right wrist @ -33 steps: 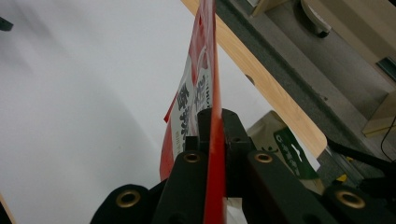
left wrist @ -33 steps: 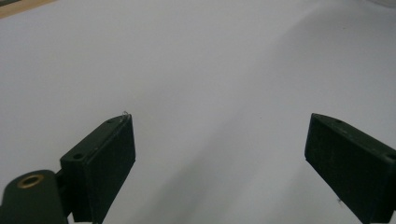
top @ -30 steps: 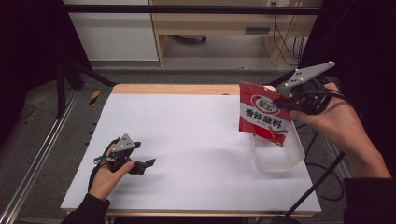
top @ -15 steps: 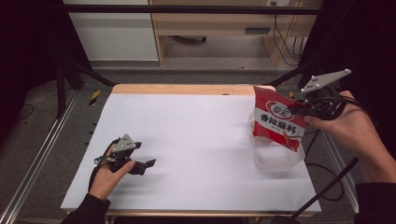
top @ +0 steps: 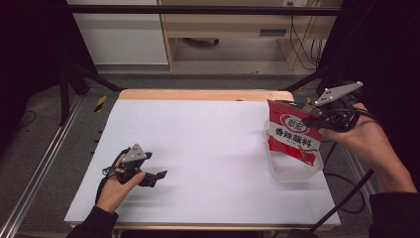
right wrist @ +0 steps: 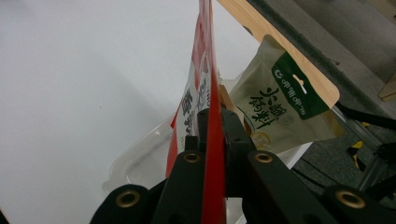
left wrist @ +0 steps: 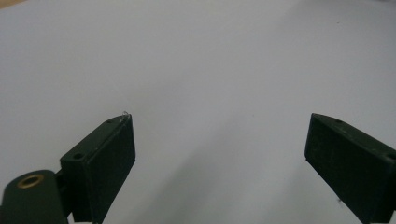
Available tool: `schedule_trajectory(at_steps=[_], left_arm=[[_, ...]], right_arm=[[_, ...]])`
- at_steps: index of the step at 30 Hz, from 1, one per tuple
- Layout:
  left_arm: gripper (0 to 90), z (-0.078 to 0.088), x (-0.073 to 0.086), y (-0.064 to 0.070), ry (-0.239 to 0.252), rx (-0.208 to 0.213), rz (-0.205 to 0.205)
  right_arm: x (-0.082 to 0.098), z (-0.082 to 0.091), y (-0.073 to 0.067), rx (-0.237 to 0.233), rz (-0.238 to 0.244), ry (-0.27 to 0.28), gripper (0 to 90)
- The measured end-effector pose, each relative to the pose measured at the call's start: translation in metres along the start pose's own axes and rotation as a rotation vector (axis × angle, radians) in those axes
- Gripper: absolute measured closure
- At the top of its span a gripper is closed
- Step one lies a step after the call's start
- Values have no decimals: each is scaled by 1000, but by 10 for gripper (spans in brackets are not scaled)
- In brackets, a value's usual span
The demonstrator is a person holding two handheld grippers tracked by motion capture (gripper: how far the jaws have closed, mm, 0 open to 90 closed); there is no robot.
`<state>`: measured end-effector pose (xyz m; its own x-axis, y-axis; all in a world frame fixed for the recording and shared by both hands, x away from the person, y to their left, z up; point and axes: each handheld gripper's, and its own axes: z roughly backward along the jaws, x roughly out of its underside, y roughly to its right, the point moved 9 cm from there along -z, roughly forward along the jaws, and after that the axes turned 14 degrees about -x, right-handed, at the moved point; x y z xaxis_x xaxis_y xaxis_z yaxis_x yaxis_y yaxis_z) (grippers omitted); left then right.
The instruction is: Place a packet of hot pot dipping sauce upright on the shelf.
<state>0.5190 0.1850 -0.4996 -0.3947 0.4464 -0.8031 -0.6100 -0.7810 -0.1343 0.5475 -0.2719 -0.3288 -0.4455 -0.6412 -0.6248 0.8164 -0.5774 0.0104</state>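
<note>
A red snack packet (top: 292, 136) with white lettering hangs upright over a clear plastic tub (top: 293, 173) at the table's right side, its lower part down inside the tub. My right gripper (top: 309, 121) is shut on the packet's upper right edge. In the right gripper view the jaws (right wrist: 212, 122) pinch the red packet (right wrist: 205, 70) edge-on. Behind it a beige and green packet (right wrist: 280, 102) leans in the tub (right wrist: 140, 163). My left gripper (top: 157, 174) rests low on the table at the front left. Its jaws (left wrist: 219, 130) are open with only white tabletop between them.
The white table (top: 208, 139) has a wooden strip (top: 198, 94) along its far edge. A metal rail (top: 39, 168) runs along the left side. Black cables (top: 346, 191) trail off the right edge near the tub.
My right gripper has carried the red packet to the right and downward, lowering it into the clear tub. The left gripper has stayed where it was.
</note>
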Motion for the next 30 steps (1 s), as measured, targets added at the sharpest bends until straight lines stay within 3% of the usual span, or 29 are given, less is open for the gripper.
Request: schedule_trajectory(at_steps=[8, 30], left_arm=[[88, -1, 1, 0, -5, -2, -8], [88, -1, -1, 1, 1, -4, -8]], right_arm=[[17, -16, 4, -12, -22, -22, 893], [35, -12, 0, -16, -53, -22, 890]])
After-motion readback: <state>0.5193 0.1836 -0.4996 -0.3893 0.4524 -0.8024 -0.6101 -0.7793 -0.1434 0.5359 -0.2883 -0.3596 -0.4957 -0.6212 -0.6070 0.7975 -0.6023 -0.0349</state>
